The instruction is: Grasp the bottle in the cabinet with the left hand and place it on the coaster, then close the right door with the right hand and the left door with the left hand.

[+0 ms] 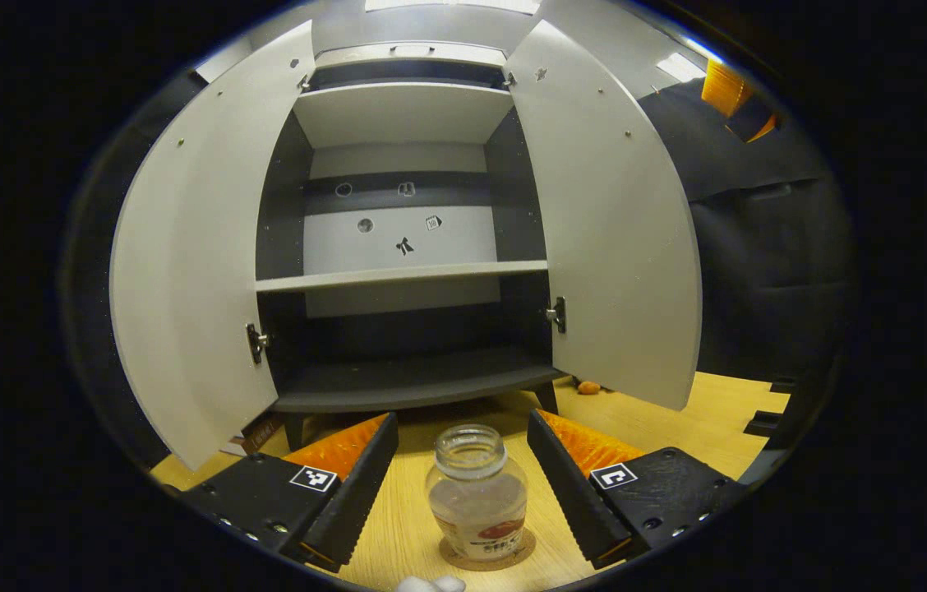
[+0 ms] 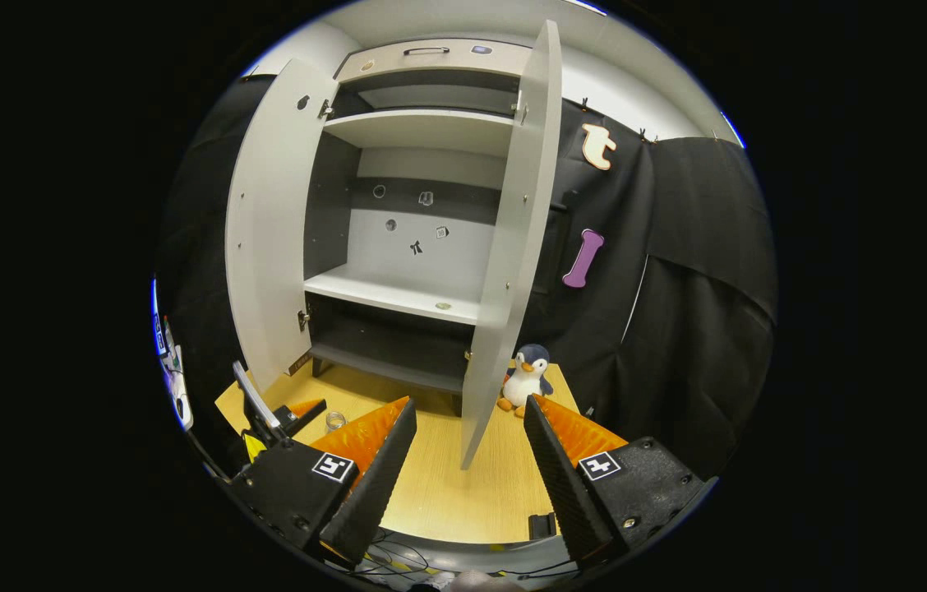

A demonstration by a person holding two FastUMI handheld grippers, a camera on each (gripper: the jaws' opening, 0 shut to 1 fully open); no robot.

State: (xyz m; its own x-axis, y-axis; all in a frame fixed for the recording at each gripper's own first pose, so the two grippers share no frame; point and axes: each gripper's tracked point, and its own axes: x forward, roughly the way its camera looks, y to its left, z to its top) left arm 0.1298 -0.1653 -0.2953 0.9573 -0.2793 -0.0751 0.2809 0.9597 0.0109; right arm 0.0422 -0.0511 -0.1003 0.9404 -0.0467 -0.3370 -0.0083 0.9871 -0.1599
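Note:
A clear glass bottle point(image 1: 477, 492) with no lid stands upright on a round cork coaster point(image 1: 488, 556) on the wooden table. My left gripper point(image 1: 463, 493) is open, its fingers on either side of the bottle with gaps between. Behind it the grey cabinet point(image 1: 406, 247) has its left door point(image 1: 192, 271) and right door point(image 1: 611, 238) swung wide, and its shelves are bare. In the right gripper view my right gripper point(image 2: 468, 469) is open and holds nothing, in front of the right door's edge point(image 2: 505, 271). The bottle point(image 2: 335, 421) and the left gripper point(image 2: 283, 423) show at the lower left there.
A plush penguin point(image 2: 527, 378) sits on the table point(image 2: 447, 493) to the right of the cabinet, behind the right door. A small orange thing point(image 1: 588, 387) lies by the cabinet's foot. Cables point(image 2: 398, 555) run along the table's near edge.

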